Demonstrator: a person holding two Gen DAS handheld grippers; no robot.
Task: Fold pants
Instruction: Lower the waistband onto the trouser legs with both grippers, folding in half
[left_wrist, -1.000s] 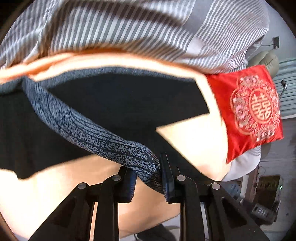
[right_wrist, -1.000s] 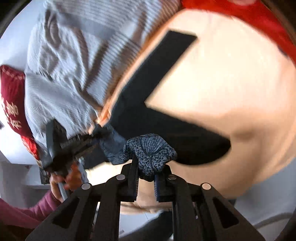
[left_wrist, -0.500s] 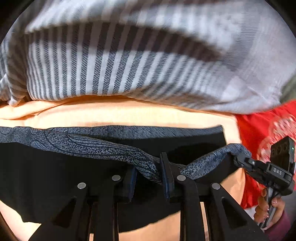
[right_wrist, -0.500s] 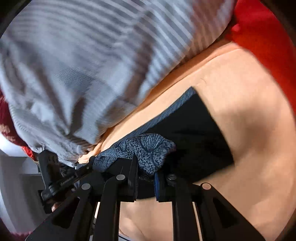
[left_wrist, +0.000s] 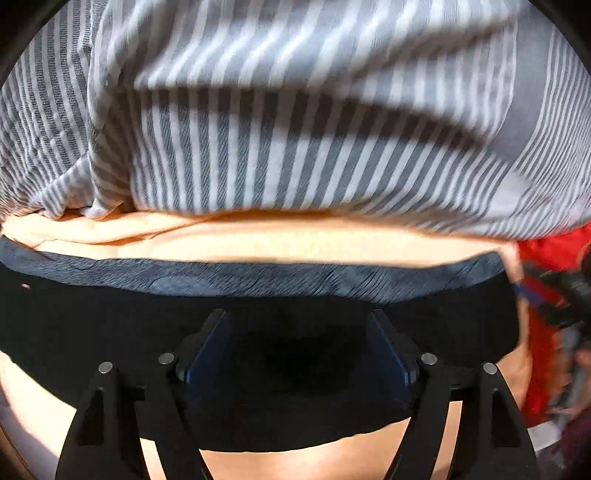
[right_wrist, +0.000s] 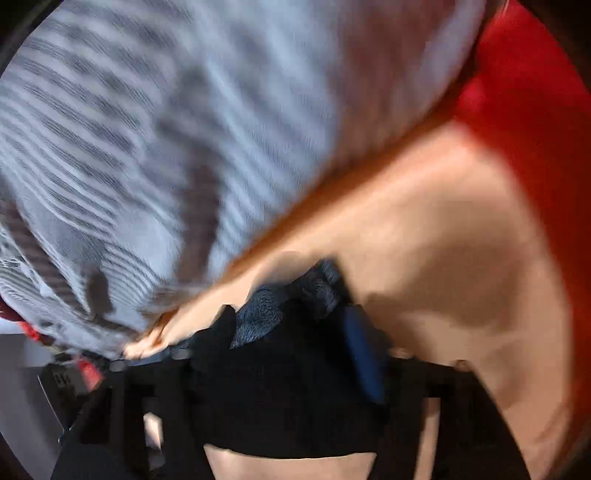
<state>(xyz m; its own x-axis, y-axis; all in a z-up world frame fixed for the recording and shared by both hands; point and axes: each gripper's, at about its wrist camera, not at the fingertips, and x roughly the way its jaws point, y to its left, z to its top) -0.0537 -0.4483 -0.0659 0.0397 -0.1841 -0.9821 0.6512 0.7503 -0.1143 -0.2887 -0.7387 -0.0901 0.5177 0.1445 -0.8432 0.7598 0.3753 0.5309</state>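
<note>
On peach sheet (left_wrist: 258, 243): black pants (left_wrist: 92, 332), folded; left gripper (left_wrist: 295, 343) and right gripper (right_wrist: 291, 332) released; risk: withdrawing fingers snagging patterned waistband (left_wrist: 258, 280).

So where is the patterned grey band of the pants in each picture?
Left wrist view: the patterned grey waistband runs straight across the middle, above the open jaws.
Right wrist view: bunched low in the centre, blurred.
Shared landmark: the striped blanket fills the top of both.

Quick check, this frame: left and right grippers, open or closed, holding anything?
Left gripper: open, holding nothing, over the black pants.
Right gripper: blurred, appears open; patterned waistband lies between its fingers.
</note>
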